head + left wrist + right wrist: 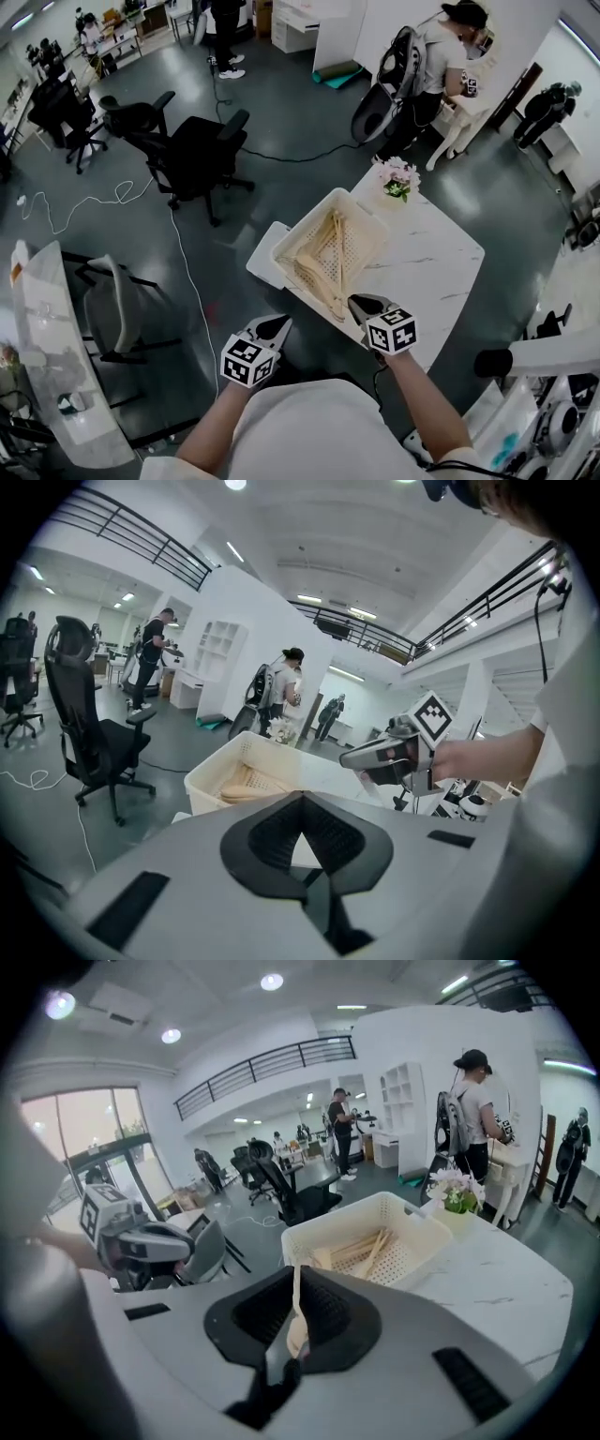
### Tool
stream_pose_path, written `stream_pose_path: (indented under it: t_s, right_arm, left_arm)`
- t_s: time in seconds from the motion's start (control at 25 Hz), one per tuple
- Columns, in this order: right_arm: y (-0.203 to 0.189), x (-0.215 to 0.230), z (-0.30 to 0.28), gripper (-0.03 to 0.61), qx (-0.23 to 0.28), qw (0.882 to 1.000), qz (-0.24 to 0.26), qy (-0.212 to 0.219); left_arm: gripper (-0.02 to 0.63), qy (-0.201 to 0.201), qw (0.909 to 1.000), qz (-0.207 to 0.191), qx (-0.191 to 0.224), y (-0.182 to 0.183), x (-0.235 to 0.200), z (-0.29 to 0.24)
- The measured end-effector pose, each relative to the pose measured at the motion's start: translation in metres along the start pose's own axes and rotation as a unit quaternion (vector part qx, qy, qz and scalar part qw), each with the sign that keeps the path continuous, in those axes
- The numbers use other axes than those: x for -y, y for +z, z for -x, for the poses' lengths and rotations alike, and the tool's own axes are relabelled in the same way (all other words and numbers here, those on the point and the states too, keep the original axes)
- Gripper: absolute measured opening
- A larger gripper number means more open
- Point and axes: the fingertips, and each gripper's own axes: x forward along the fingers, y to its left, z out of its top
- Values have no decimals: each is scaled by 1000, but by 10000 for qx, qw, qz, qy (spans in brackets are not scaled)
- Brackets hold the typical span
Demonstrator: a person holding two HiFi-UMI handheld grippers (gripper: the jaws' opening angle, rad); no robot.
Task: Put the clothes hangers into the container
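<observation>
Prob. mid-transfer: right tool clamps thin hanger near container, left tool shut & empty; next needs lift over container wall, then release.

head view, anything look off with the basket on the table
The white perforated plastic basket sits at the white marble table's edge, and a flat white panel juts from under it over the floor. The wooden hangers lie jumbled inside.
</observation>
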Motion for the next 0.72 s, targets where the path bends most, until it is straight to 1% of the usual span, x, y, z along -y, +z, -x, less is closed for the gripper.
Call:
stream_pose_path:
  t_s: [0.12,0.24,0.36,0.48,0.72]
  right_arm:
    - [0,-11,43,25,622,9974,-67,352]
    - [-14,-13,80,20,961,9944,-74,438]
    - [-37,-9,109,20,1103,9929,-161,410]
    - [-58,-8,127,20,1190,9915,-303,419]
    - [-78,-15,144,20,1322,9888,-428,552]
  left_arm:
    - [8,69,9999,20,155,4,29,-1]
    - [8,65,9993,13,374,7,60,-1]
    - [8,84,9984,-25,552,5,91,2]
    - [8,164,9977,-42,658,-3,112,8]
    - [8,327,9973,-70,659,-17,136,24]
